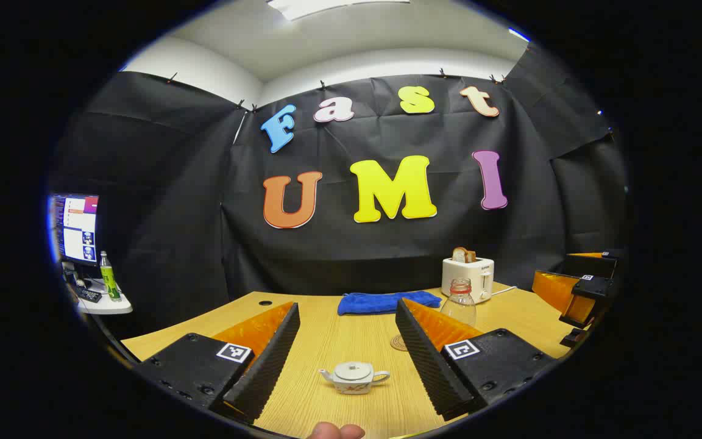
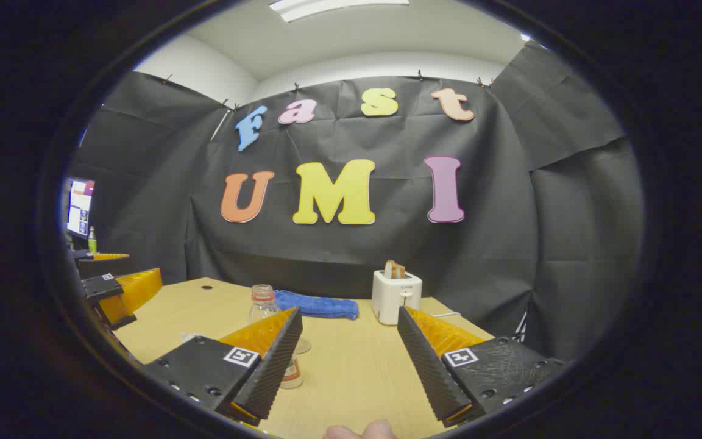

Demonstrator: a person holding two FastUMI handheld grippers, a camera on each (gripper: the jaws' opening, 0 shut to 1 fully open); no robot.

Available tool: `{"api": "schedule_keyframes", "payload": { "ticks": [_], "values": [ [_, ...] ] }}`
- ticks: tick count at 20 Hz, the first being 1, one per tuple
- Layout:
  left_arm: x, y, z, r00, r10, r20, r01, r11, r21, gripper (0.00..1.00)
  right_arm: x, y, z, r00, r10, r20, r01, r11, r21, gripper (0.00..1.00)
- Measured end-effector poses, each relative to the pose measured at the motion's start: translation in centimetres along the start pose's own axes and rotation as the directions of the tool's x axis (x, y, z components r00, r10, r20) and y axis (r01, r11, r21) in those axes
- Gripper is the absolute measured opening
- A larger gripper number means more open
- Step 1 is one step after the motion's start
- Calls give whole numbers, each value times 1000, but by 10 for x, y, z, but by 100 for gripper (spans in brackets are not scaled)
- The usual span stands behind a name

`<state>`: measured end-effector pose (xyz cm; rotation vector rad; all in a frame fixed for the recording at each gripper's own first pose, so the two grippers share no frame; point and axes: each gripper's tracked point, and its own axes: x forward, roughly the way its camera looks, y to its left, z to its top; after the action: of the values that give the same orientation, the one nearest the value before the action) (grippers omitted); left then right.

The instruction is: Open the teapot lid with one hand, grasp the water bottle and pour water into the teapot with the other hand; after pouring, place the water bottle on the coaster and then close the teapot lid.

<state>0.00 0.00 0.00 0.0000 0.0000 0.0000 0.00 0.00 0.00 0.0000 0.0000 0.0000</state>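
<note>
A small white teapot (image 1: 354,377) with its lid (image 1: 353,369) on stands on the wooden table (image 1: 339,341), low between the fingers of my open left gripper (image 1: 348,308), nothing held. The clear water bottle (image 1: 459,302) stands upright behind that gripper's right finger. A round coaster (image 1: 398,342) lies left of the bottle. My right gripper (image 2: 350,312) is open and empty over the table (image 2: 357,366). The bottle (image 2: 263,303) is partly hidden behind its left finger, with the coaster (image 2: 303,346) just right of it.
A white toaster (image 1: 467,277) holding toast stands at the back right, a blue towel (image 1: 387,302) left of it. A side shelf holds a monitor (image 1: 77,225) and a green bottle (image 1: 109,277). The other gripper (image 1: 576,299) hovers at the right edge.
</note>
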Motion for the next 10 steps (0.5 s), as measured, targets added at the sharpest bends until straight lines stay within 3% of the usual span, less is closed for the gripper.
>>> {"api": "schedule_keyframes", "payload": {
  "ticks": [10],
  "values": [
    [-1,6,-2,1000,2,-5,-2,1000,-12,99,3,3,-4,1000,-3,-8,3,1000,-3,94]
  ]
}}
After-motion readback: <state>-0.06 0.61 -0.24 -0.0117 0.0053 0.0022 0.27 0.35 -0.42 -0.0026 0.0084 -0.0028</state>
